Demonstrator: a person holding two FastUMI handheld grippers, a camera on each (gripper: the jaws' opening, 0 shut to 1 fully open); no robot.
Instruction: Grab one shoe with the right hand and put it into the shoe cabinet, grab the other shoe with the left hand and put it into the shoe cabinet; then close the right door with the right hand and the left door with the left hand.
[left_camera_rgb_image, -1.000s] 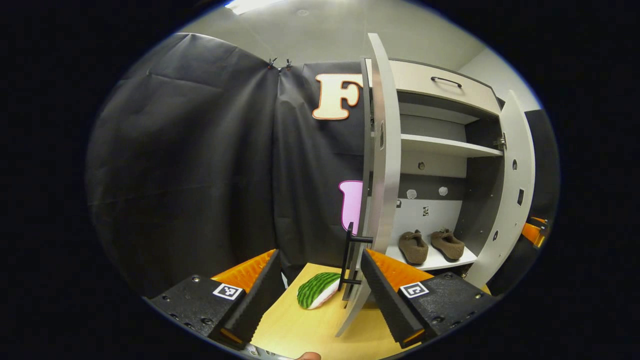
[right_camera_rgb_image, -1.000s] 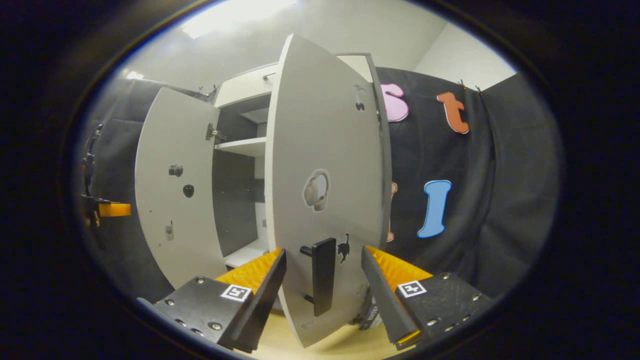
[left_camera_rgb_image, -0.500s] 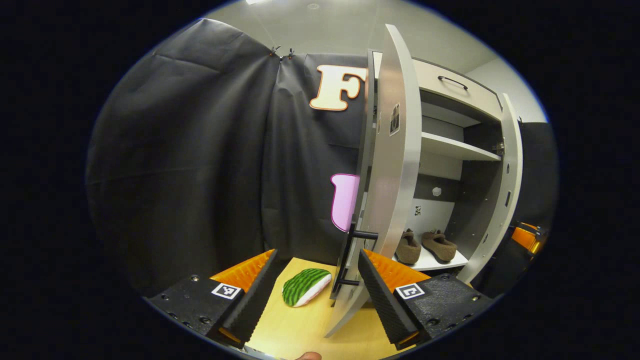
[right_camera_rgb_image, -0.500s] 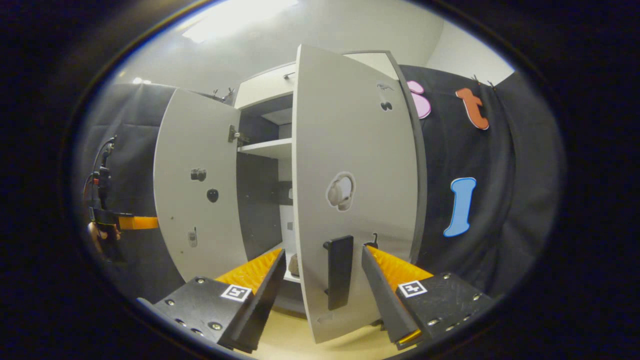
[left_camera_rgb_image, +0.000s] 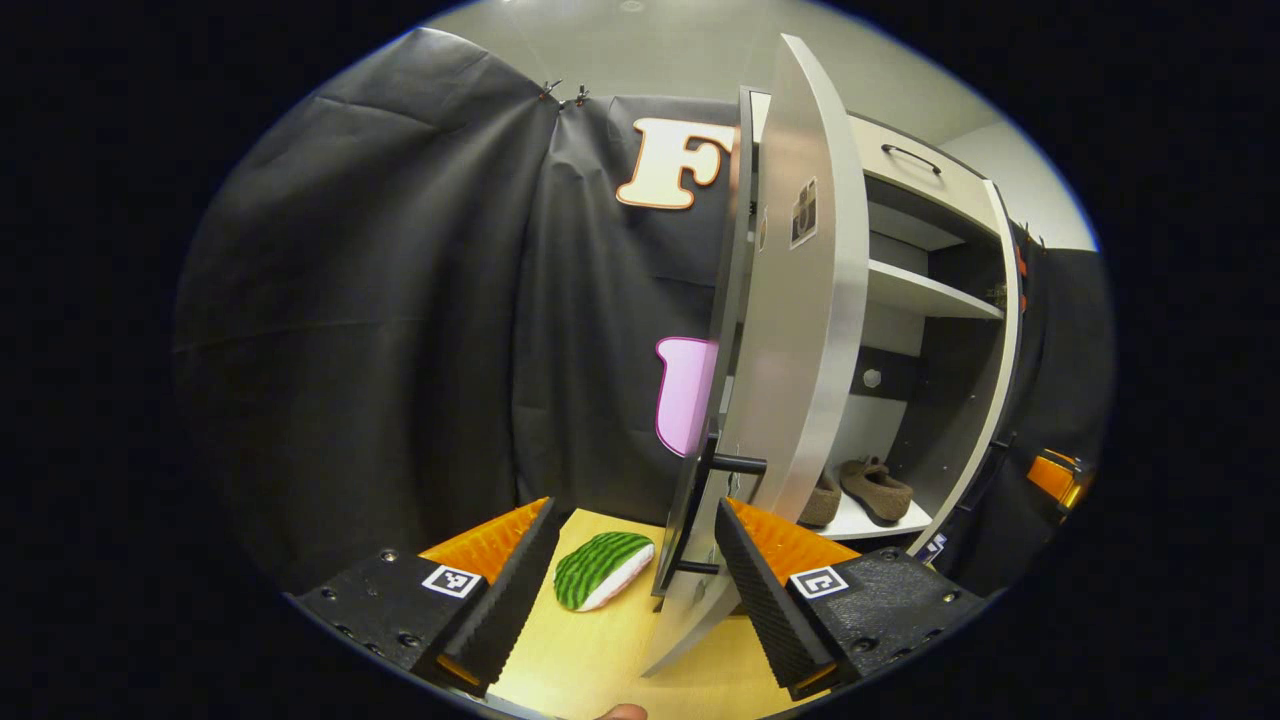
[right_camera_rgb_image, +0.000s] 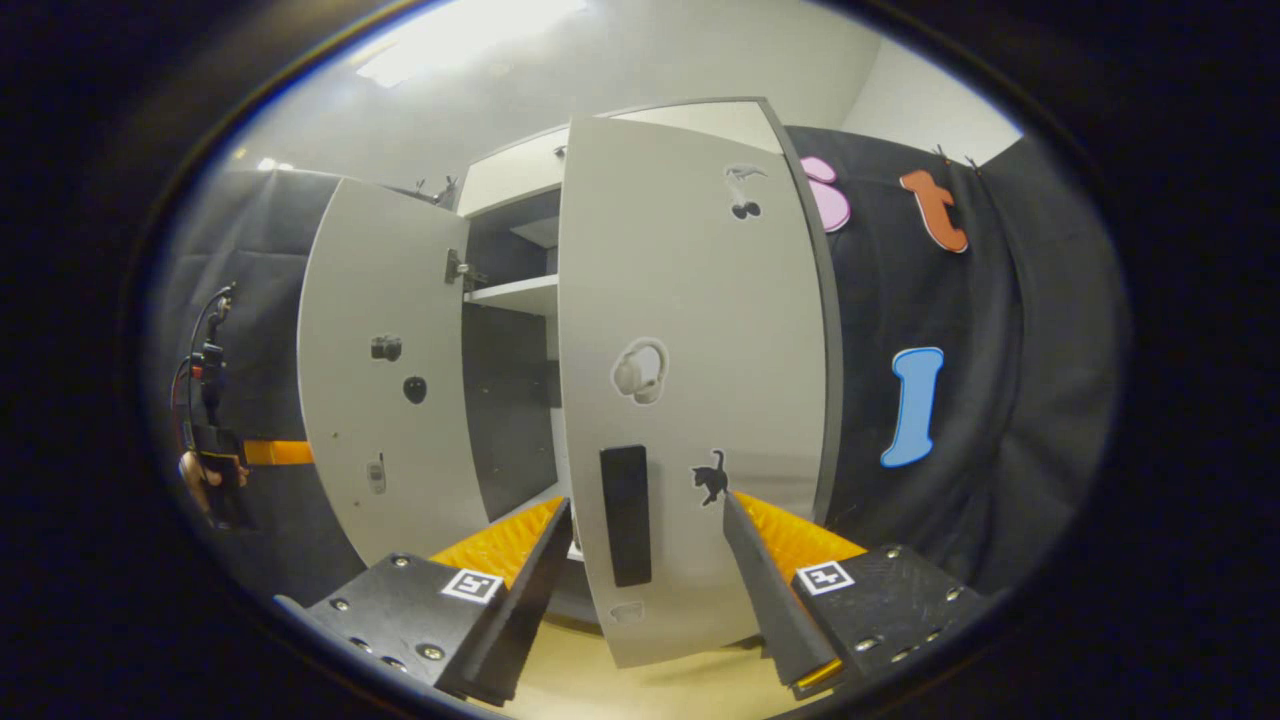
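Note:
Two brown shoes (left_camera_rgb_image: 876, 489) rest on the bottom shelf of the white shoe cabinet (left_camera_rgb_image: 925, 295); the left door (left_camera_rgb_image: 800, 330) partly hides one. This door stands ajar, nearly edge-on, its black handle (left_camera_rgb_image: 700, 510) between the fingers of my open left gripper (left_camera_rgb_image: 635, 510). In the right gripper view the right door (right_camera_rgb_image: 700, 330) faces me, partly swung in. Its black handle (right_camera_rgb_image: 625, 515) stands just beyond my open right gripper (right_camera_rgb_image: 648, 503), untouched as far as I can see. The left door (right_camera_rgb_image: 380, 370) hangs open beyond it.
A green striped, watermelon-like object (left_camera_rgb_image: 600, 570) lies on the light wooden surface (left_camera_rgb_image: 590, 660) left of the left door. A drawer with a black handle (left_camera_rgb_image: 910, 158) tops the cabinet. A hand holds the left gripper (right_camera_rgb_image: 225, 460) at the far left; the right gripper (left_camera_rgb_image: 1055, 475) shows beyond the right door.
The right door has swung inward toward shut and now faces the right gripper squarely. The left door covers more of the interior, hiding part of one shoe.

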